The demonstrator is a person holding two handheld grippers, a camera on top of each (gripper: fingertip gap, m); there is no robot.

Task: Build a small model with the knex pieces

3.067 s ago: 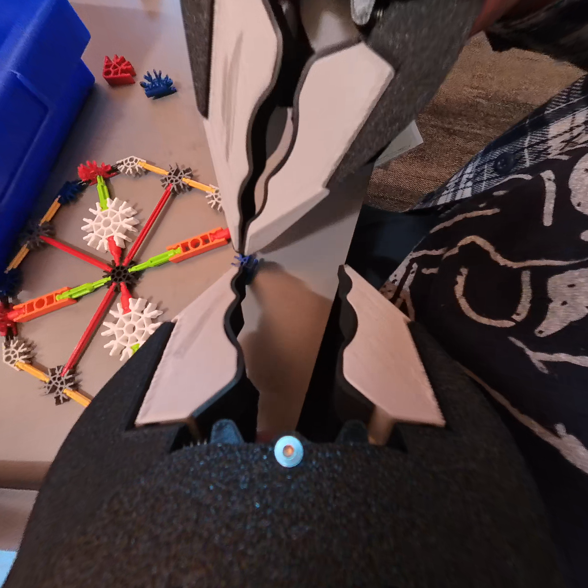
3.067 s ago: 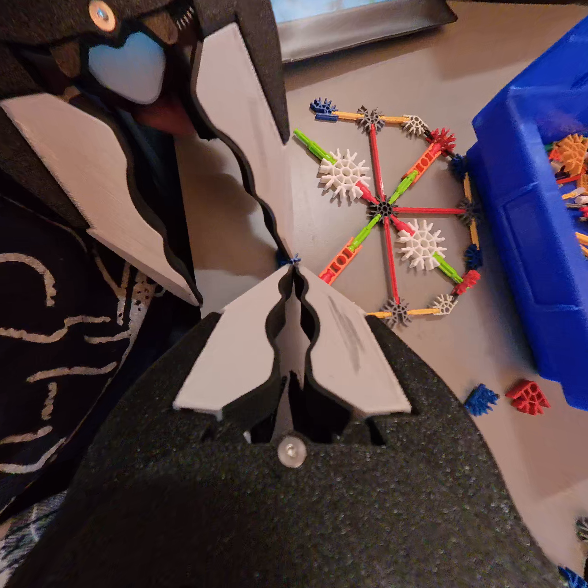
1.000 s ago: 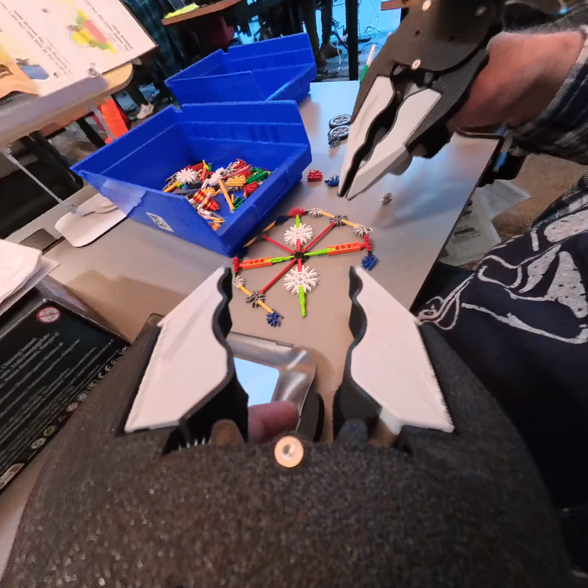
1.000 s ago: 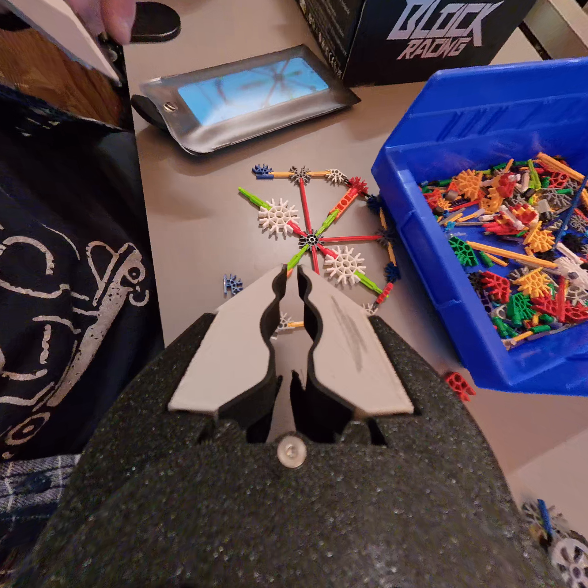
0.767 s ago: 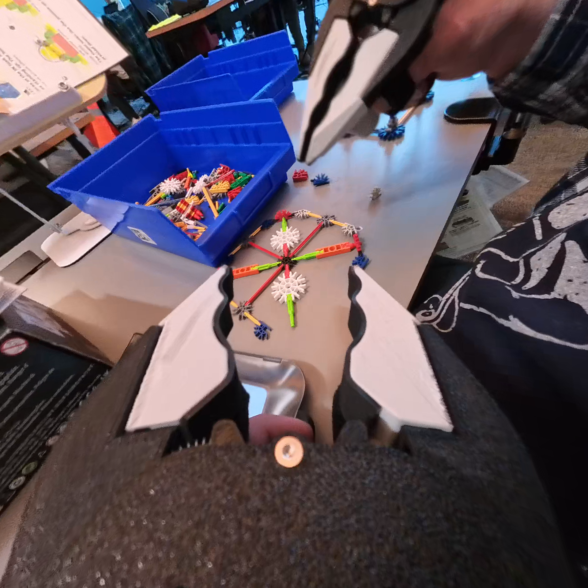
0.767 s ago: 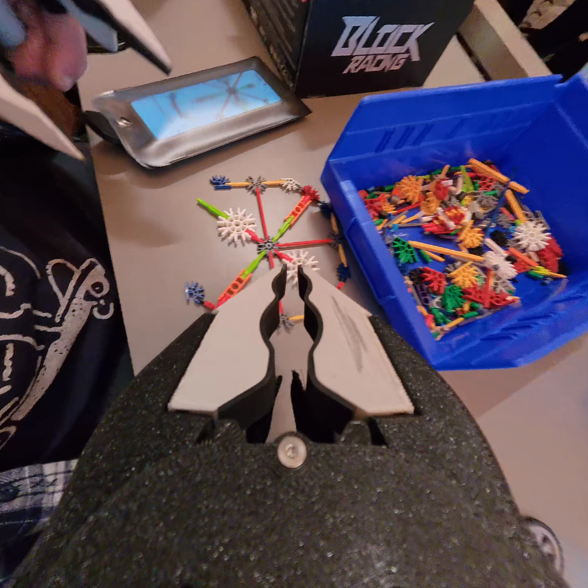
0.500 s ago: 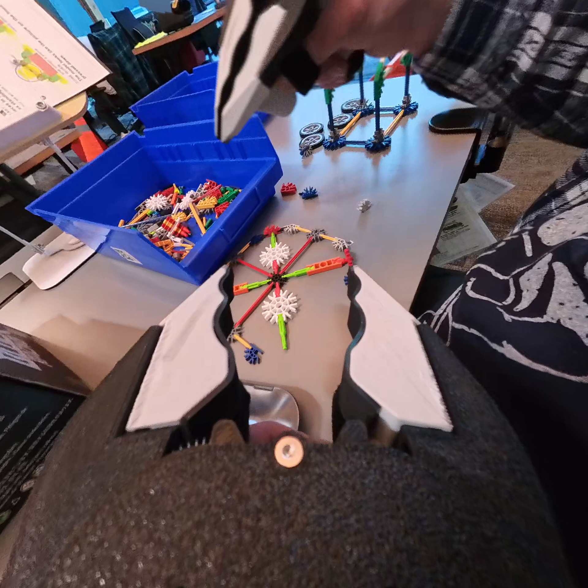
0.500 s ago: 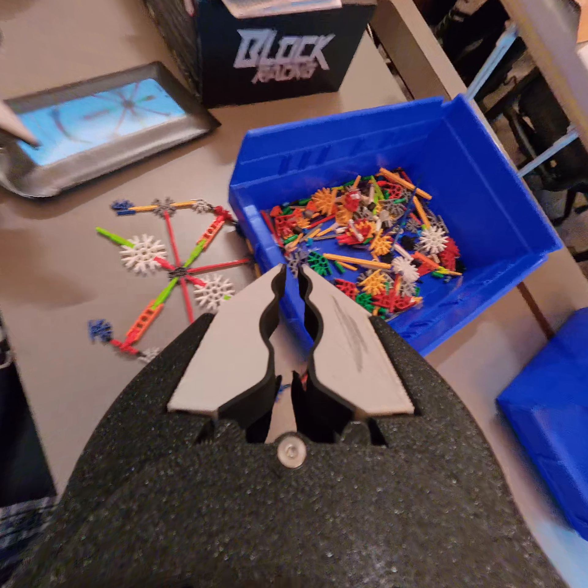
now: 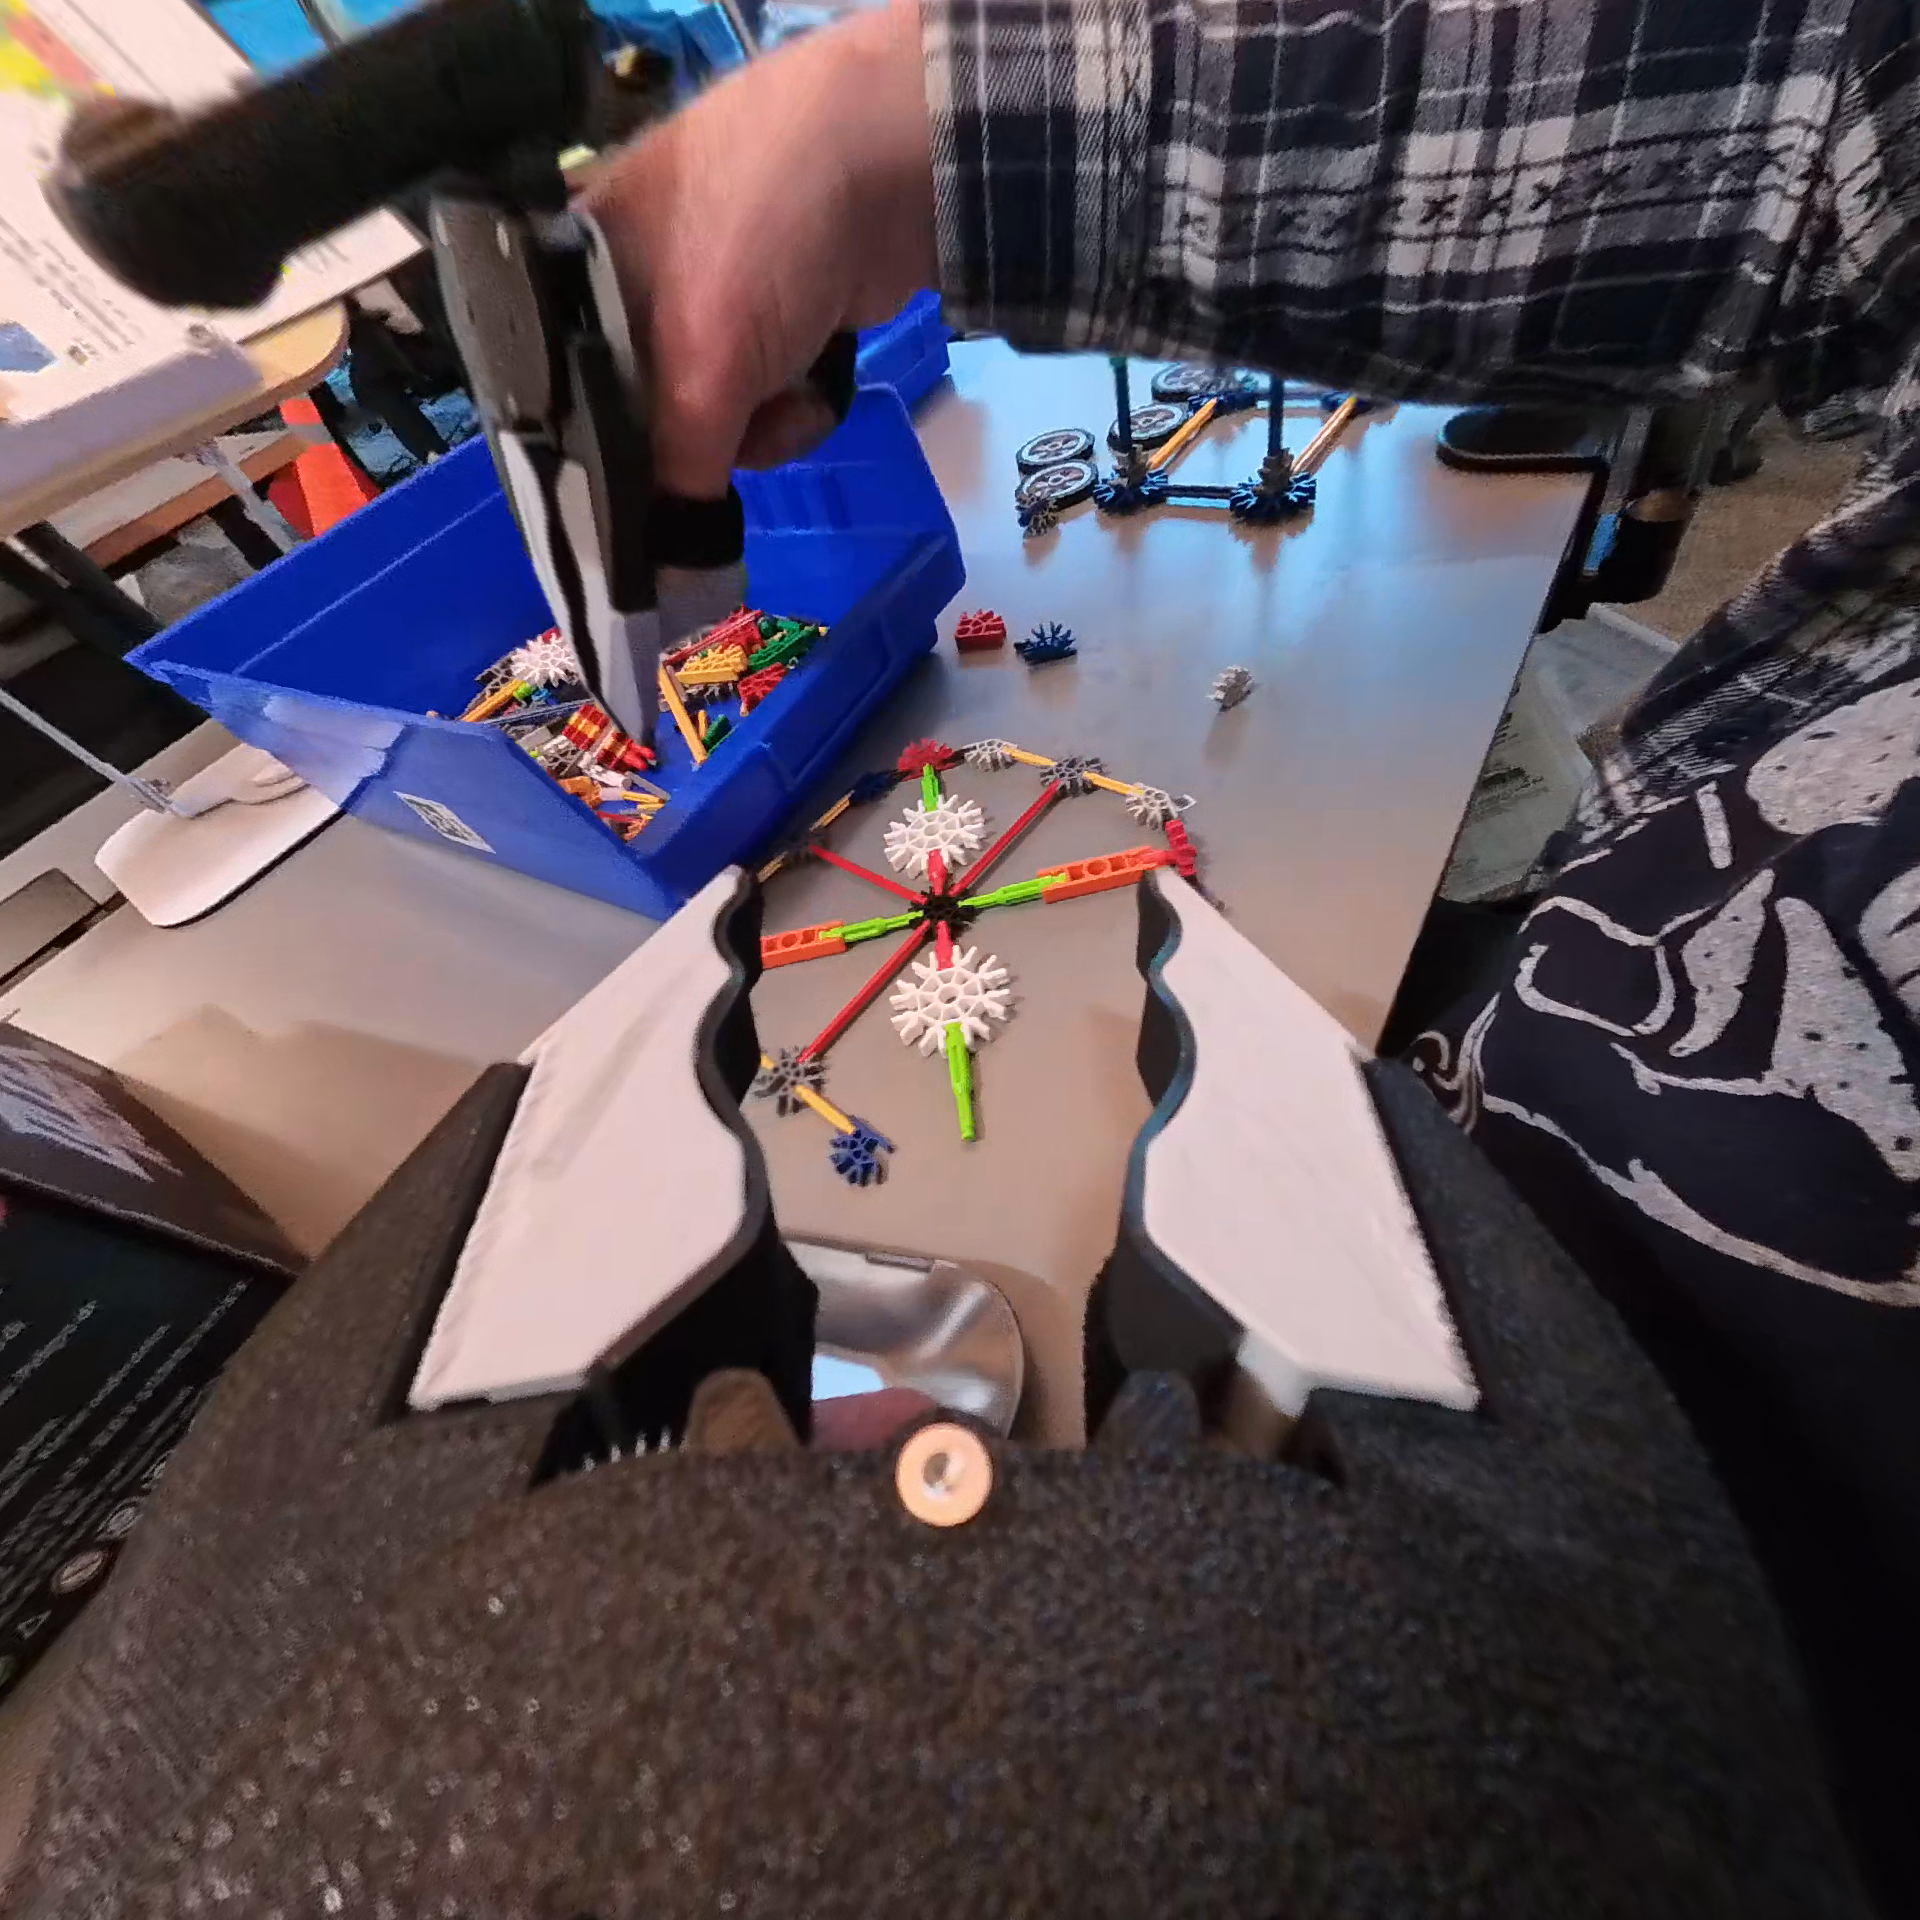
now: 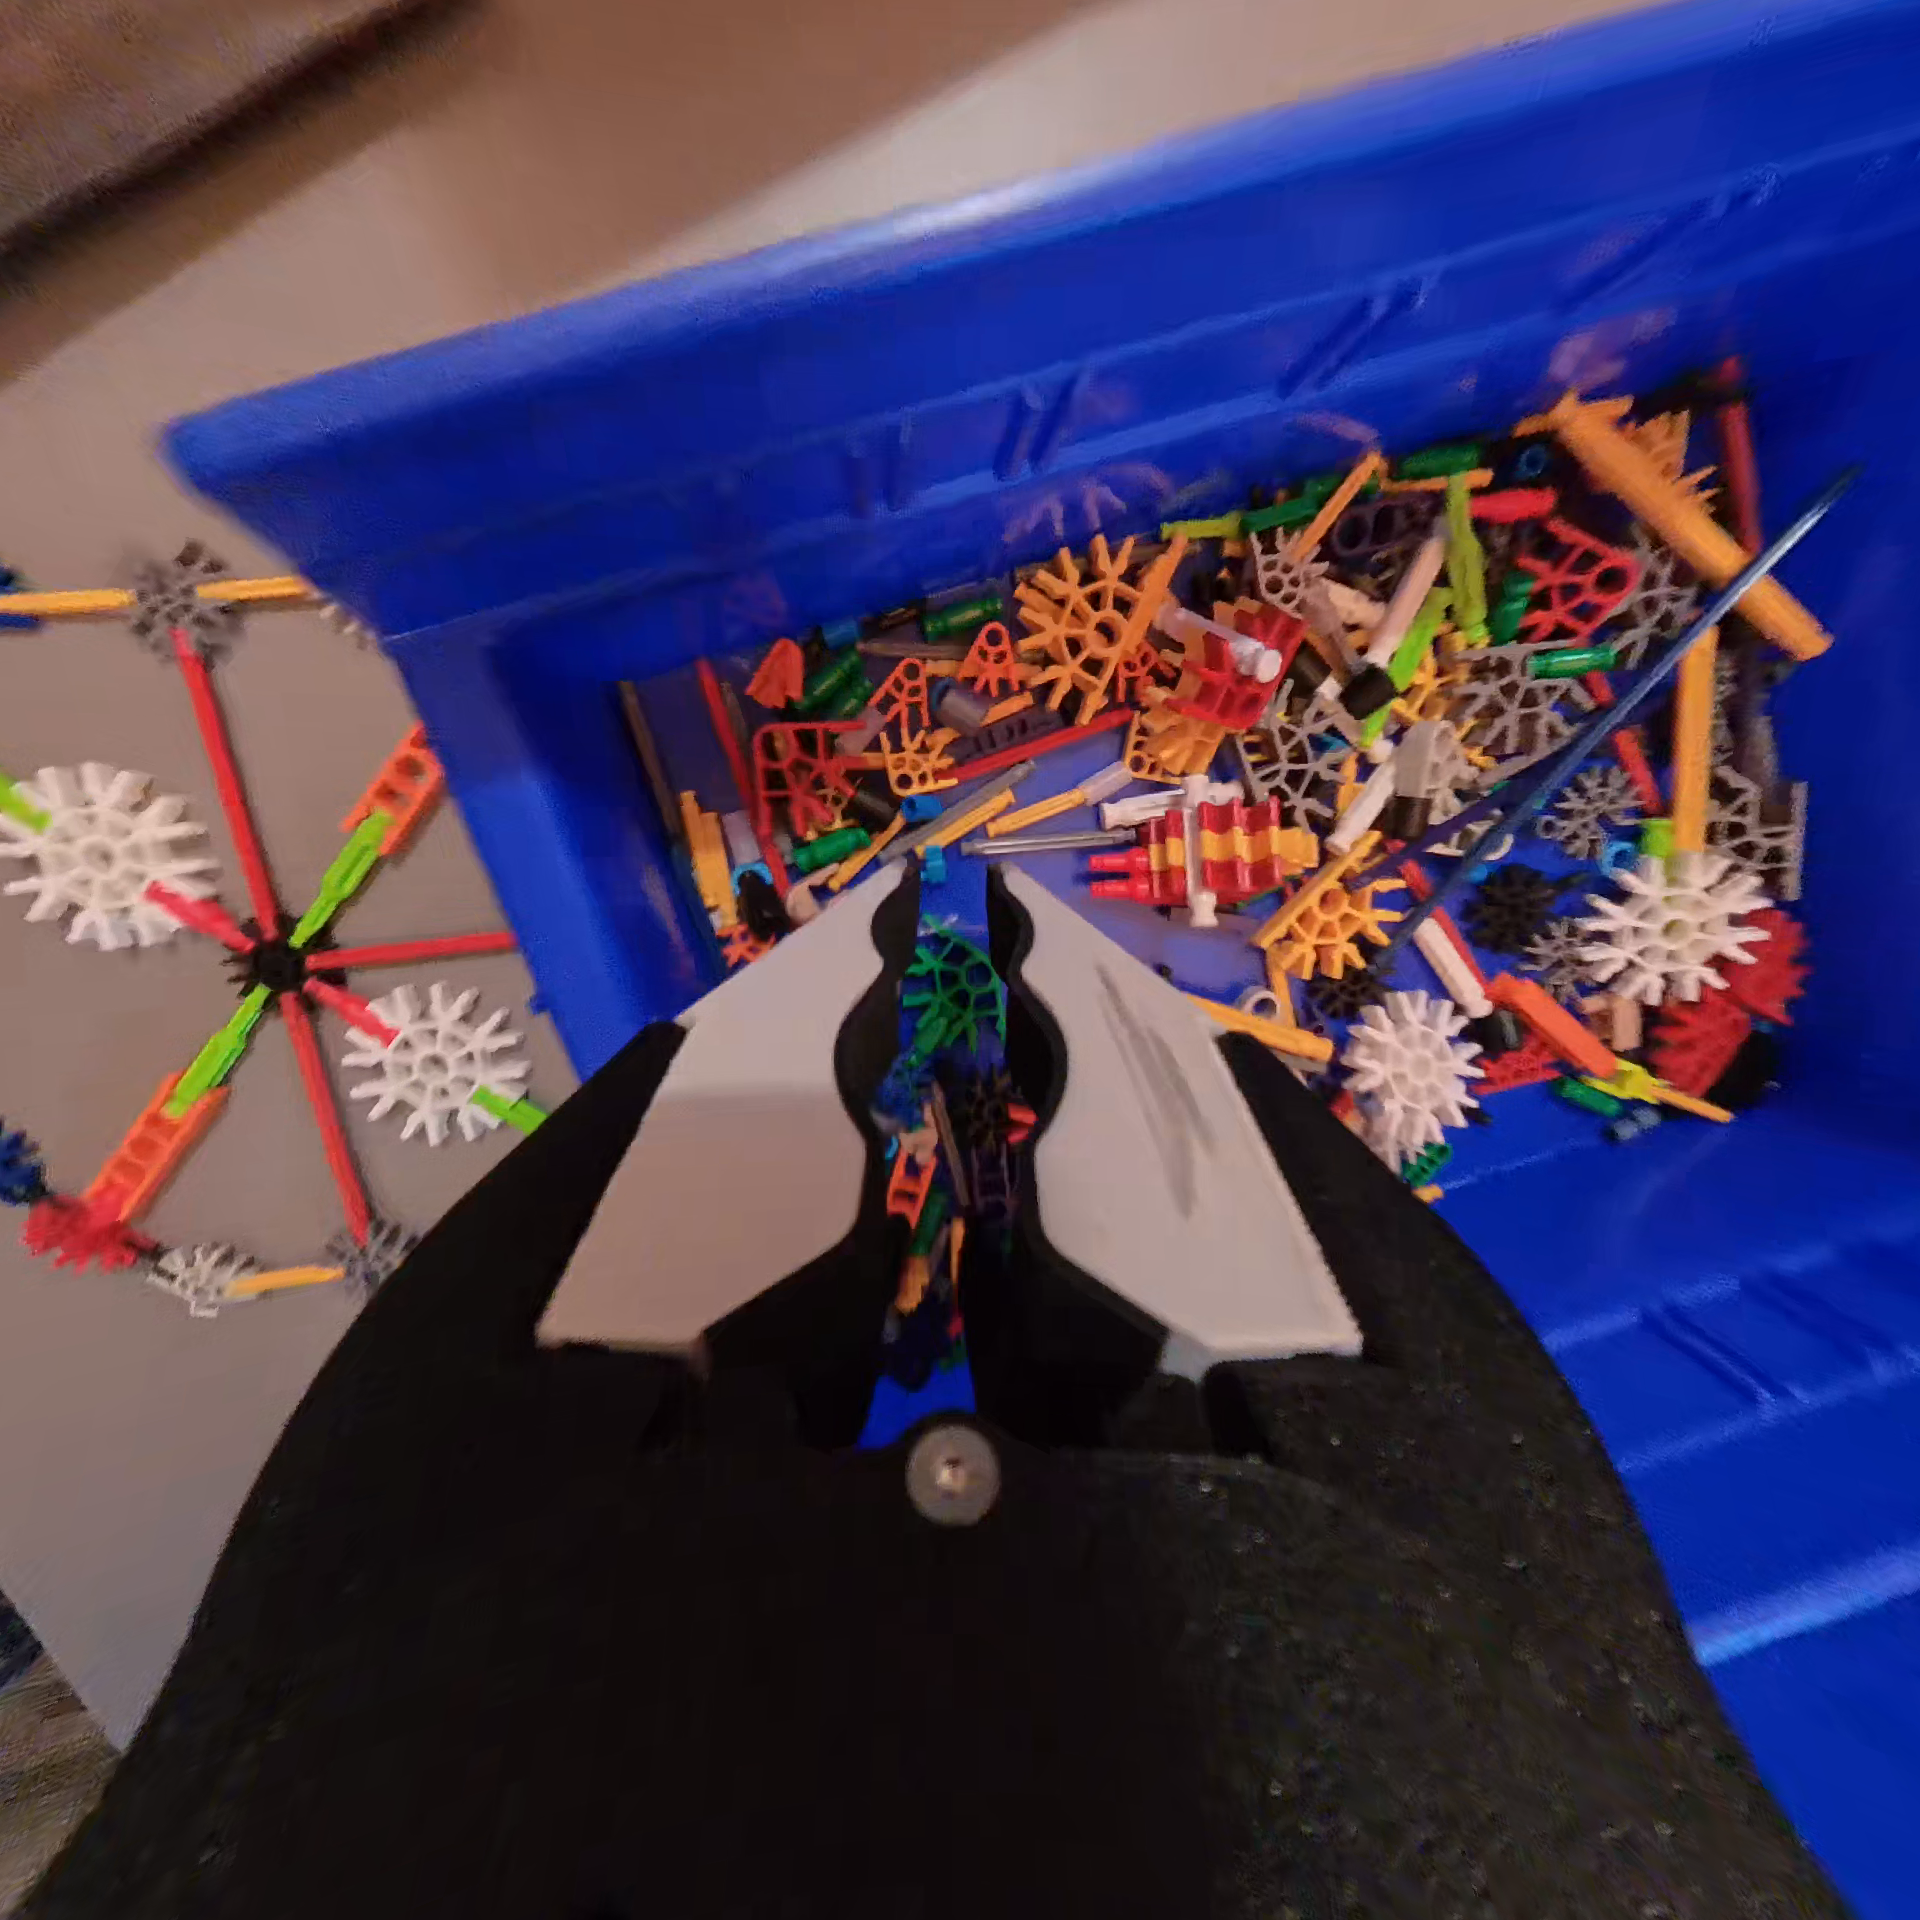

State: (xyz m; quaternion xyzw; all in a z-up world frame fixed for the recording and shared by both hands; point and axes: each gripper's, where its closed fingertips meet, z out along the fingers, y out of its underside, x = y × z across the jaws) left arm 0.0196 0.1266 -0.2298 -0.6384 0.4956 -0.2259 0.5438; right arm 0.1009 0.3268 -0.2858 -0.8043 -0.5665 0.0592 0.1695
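Note:
A flat wheel of coloured rods and connectors [image 9: 940, 914] lies on the grey table [image 9: 1351, 644], with two white snowflake pieces on its spokes. It also shows in the right wrist view [image 10: 275, 961]. My left gripper [image 9: 945, 894] is open and empty, held above the wheel's near side. My right gripper [image 10: 951, 883] reaches down into the blue bin [image 10: 935, 416] of loose building pieces; its fingers stand a narrow gap apart, holding nothing, just above a green connector [image 10: 956, 987]. The left wrist view shows it [image 9: 623, 717] with a hand on it inside the bin [image 9: 852, 582].
Loose red [image 9: 979, 629], blue [image 9: 1044, 644] and grey [image 9: 1231, 686] connectors lie past the wheel. A wheeled rod frame [image 9: 1195, 457] stands at the back. A silver flat device [image 9: 914, 1340] and a black box [image 9: 83, 1299] sit near me. The table edge and a person's torso are at right. Spacing between my two grippers at the tips: around 25 centimeters.
My right gripper has swung from above the wheel over to the blue bin and dropped into it. My left gripper has stayed open and drifted slightly closer to the wheel.

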